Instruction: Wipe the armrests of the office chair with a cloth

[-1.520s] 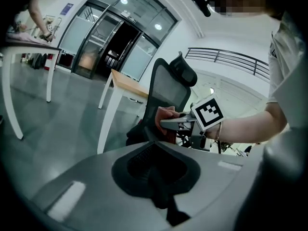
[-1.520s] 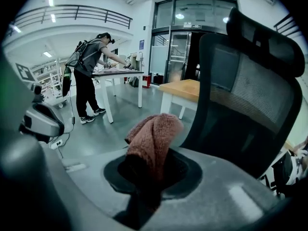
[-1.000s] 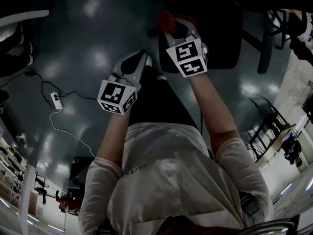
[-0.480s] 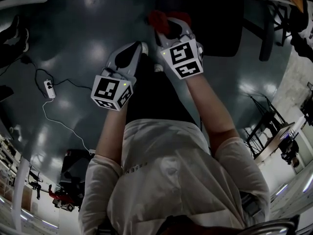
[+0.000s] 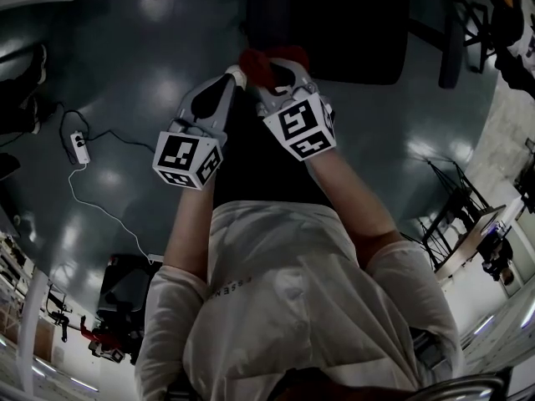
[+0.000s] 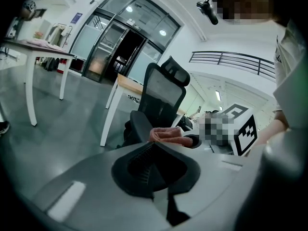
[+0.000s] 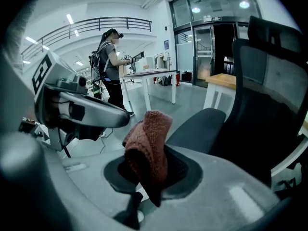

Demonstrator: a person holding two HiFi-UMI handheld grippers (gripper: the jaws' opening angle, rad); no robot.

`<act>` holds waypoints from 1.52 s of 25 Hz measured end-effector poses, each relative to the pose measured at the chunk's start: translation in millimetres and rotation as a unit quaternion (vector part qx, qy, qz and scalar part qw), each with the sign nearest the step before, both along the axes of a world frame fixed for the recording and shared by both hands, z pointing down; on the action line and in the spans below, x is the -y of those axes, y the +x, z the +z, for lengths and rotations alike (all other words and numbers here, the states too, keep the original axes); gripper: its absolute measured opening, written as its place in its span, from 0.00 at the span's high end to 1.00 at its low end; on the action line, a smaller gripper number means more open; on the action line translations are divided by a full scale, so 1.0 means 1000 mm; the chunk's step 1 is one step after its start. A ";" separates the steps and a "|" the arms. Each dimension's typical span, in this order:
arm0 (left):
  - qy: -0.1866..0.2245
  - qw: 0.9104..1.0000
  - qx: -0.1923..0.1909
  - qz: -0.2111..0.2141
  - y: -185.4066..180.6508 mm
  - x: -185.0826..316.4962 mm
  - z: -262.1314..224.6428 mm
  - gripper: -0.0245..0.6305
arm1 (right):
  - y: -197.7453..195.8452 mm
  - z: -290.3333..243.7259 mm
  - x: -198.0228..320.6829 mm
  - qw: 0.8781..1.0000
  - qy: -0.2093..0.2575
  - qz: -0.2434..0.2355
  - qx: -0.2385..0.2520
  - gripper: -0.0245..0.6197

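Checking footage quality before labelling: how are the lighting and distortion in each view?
Head view: underexposed, glare spots on the floor, chair nearly black. Left gripper view: bright, fisheye-bent, dark corners. Right gripper view: cloth sharp, edges vignetted.

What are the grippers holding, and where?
Right gripper pinches the reddish cloth by its lower fold, the rest sticking up. Left gripper: jaws together, nothing held.

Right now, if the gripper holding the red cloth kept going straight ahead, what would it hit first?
Probably the office chair's seat, just beyond the cloth clamped in the right gripper, with the backrest to its right. Depth is hard to judge.
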State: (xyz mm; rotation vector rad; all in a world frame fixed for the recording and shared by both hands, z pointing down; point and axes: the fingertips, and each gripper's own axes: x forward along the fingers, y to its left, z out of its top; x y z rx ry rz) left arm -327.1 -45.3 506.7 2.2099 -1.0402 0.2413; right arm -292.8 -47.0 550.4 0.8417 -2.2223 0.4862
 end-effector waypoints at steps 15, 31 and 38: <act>0.013 0.999 0.006 0.040 0.018 0.075 -0.001 0.94 | 0.122 -0.007 0.130 0.988 0.055 0.138 -0.042 0.88; -0.007 0.995 0.012 0.102 0.037 0.126 0.027 0.94 | 0.100 0.061 0.206 0.999 0.020 0.016 -0.047 0.88; -0.018 0.995 0.008 0.099 0.041 0.105 0.033 0.94 | 0.094 0.061 0.178 0.999 0.022 -0.008 -0.049 0.88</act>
